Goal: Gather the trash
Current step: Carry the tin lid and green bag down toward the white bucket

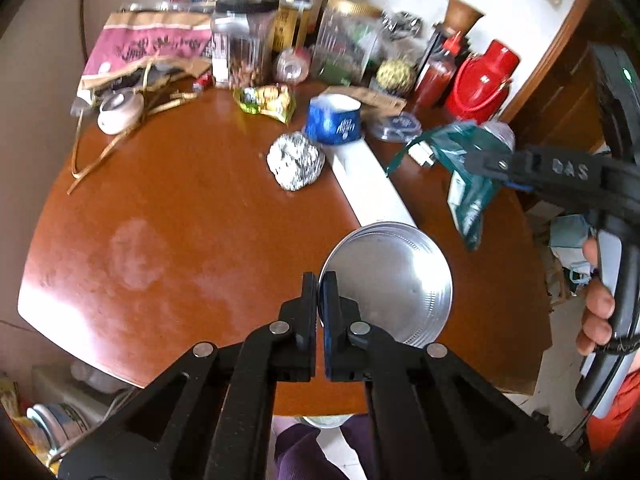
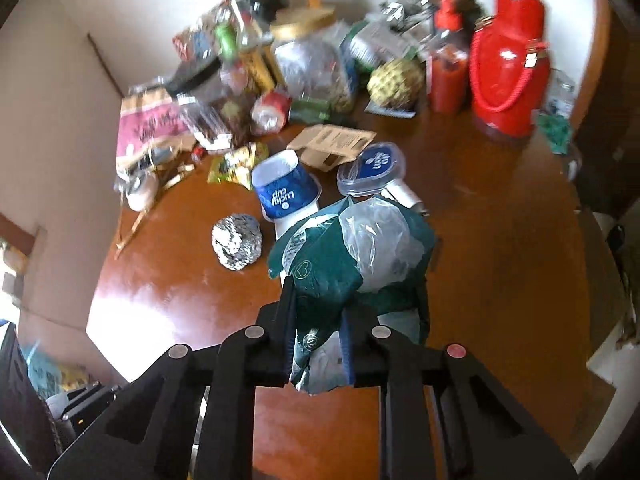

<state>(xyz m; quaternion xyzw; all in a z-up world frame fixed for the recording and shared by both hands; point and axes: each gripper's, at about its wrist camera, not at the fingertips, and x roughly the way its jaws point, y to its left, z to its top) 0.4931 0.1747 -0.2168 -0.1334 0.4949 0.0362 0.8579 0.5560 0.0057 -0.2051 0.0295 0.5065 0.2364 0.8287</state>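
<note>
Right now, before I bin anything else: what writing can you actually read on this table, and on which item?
"Lucky cup": blue cup, printed upside down from here.
"Lucky cup": clear lid beside it, small.
"DAS": embossed on the right gripper, seen from the left wrist.
Pink paper bag: dark script, unreadable.
Cardboard piece: print too small.
Green wrapper, bottles, jars: blurred.

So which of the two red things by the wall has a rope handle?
The big red jug has the rope handle, looped down its side. The red sauce bottle just left of it is thinner, with a pointed cap and no handle.
</note>
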